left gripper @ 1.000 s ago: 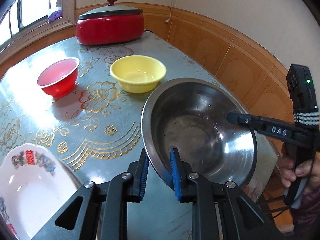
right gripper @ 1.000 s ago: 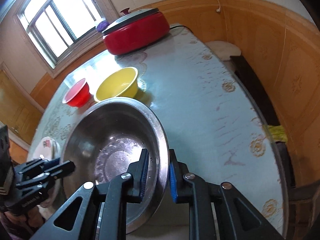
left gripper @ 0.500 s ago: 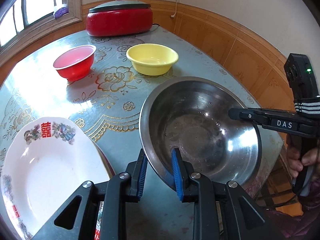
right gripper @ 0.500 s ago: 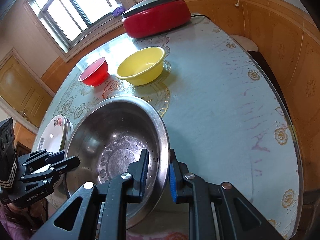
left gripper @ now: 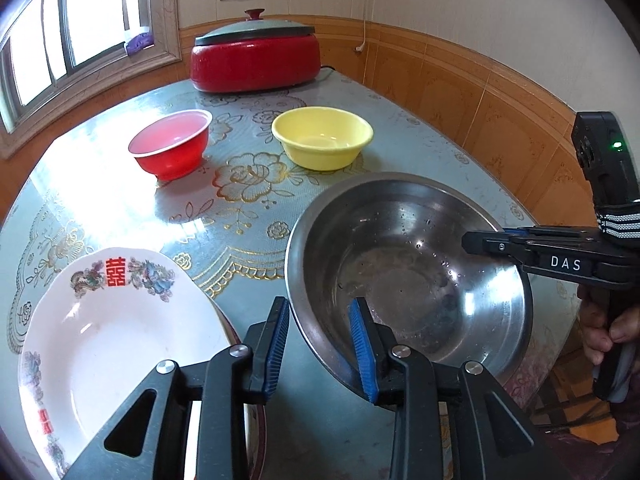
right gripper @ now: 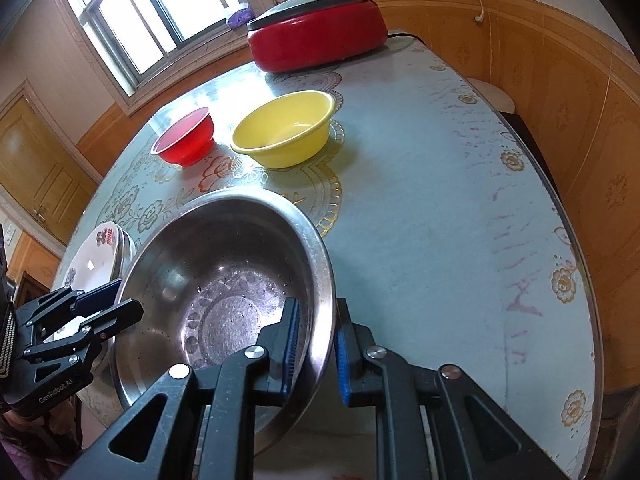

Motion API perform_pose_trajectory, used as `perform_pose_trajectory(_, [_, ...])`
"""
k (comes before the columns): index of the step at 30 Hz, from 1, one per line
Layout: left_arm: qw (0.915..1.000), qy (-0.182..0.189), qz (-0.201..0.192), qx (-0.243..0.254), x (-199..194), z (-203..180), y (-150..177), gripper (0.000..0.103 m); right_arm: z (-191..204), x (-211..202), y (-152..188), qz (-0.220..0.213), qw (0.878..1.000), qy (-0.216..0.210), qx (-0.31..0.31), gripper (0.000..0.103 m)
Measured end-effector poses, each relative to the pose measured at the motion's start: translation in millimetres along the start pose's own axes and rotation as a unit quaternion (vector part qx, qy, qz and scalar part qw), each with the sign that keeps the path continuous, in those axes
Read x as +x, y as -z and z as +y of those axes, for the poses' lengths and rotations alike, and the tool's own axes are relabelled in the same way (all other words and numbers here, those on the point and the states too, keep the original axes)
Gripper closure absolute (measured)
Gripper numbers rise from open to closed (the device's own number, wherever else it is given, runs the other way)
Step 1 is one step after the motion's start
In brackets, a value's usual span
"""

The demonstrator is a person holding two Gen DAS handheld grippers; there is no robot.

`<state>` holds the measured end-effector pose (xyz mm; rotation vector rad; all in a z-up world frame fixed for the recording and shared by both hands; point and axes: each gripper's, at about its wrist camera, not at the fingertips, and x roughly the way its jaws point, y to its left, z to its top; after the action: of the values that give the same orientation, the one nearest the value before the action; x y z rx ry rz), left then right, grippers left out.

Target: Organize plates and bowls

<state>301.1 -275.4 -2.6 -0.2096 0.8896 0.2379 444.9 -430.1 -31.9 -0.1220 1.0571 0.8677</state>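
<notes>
Straddling opposite sides of the steel bowl's [left gripper: 408, 276] rim, our left gripper [left gripper: 320, 354] and right gripper [right gripper: 314, 350] have both just been opening, and their blue pads now stand slack, off the metal. The steel bowl sits on the table [right gripper: 440, 200], nearer us than the yellow bowl [left gripper: 322, 138] and red bowl [left gripper: 172, 148], just right of the white plate [left gripper: 112, 336].

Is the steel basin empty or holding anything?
Empty: the steel basin shows its bare bottom, with only scattered water droplets; nothing sits inside.
</notes>
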Motion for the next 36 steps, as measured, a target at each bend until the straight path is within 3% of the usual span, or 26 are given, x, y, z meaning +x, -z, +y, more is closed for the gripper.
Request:
perform_pose_trajectory(5, [0.9999,-0.008,-0.013,0.002,-5,2,-4,0.065,4,-4,-8,-0.009,1.000,0.000,-0.003,0.073])
perform_pose_trajectory(20, [0.9993,-0.028,-0.024,0.006,-6,2,-26,0.050,4,-17,-44,-0.052,0.998,0.017,-0.020,0.072])
perform_pose_trajectory(24, [0.9997,-0.009,-0.018,-0.017,-1,8,-39,0.046,2,-13,-56,-0.057,0.998,0.017,-0.011,0.068])
perform_pose_trajectory(31, [0.9976,0.019,-0.011,-0.066,9,23,-62,0.032,-5,4,-70,-0.037,0.999,-0.006,0.009,0.068])
perform_pose_trajectory(34, [0.9965,0.009,-0.014,-0.081,12,30,-72,0.017,-9,8,-79,-0.041,0.999,-0.023,0.021,0.068])
perform_pose_trajectory(36, [0.9961,0.009,-0.014,-0.087,15,34,-80,0.014,-12,11,-86,-0.043,0.998,-0.032,0.033,0.069])
